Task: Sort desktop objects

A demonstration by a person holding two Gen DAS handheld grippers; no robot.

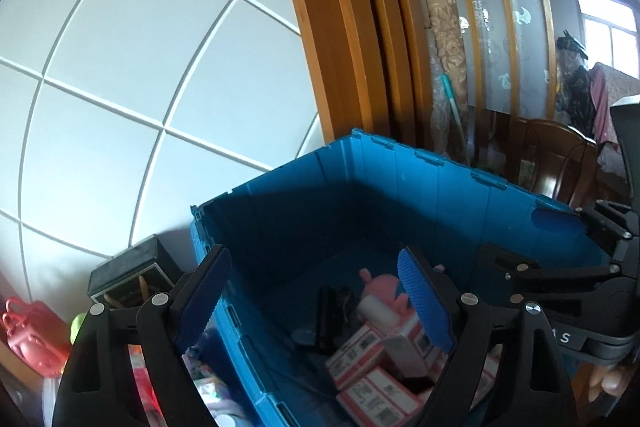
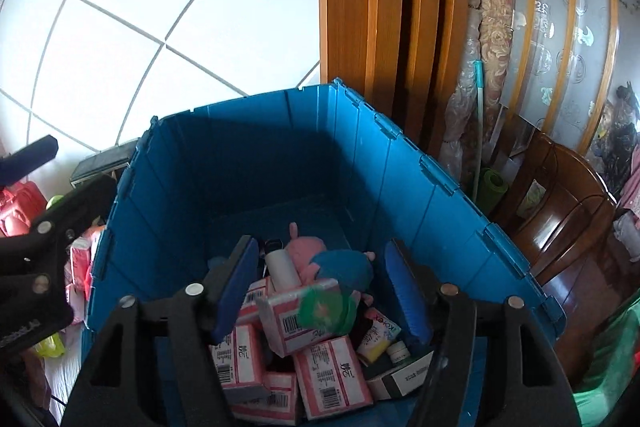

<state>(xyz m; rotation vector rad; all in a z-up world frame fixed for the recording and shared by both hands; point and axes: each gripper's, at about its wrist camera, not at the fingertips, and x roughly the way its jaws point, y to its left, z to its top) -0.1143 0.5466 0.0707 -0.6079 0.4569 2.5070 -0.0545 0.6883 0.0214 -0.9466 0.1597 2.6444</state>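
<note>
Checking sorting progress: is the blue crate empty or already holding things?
Holding things: the blue crate has pink boxes, a pink plush and a white bottle on its floor.

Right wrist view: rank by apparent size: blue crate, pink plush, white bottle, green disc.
1. Blue plastic crate
2. Pink plush toy
3. Green round disc and white cylindrical bottle: look alike, unranked.

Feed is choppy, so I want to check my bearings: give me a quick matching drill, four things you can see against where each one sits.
Things:
1. pink plush toy
2. red bag
3. rolled patterned mat
4. wooden chair

Places:
a. left of the blue crate, by the tiled wall
b. upright beside the door frame
c. inside the crate, among pink boxes
d. right of the crate

Pairs: 1-c, 2-a, 3-b, 4-d
</note>
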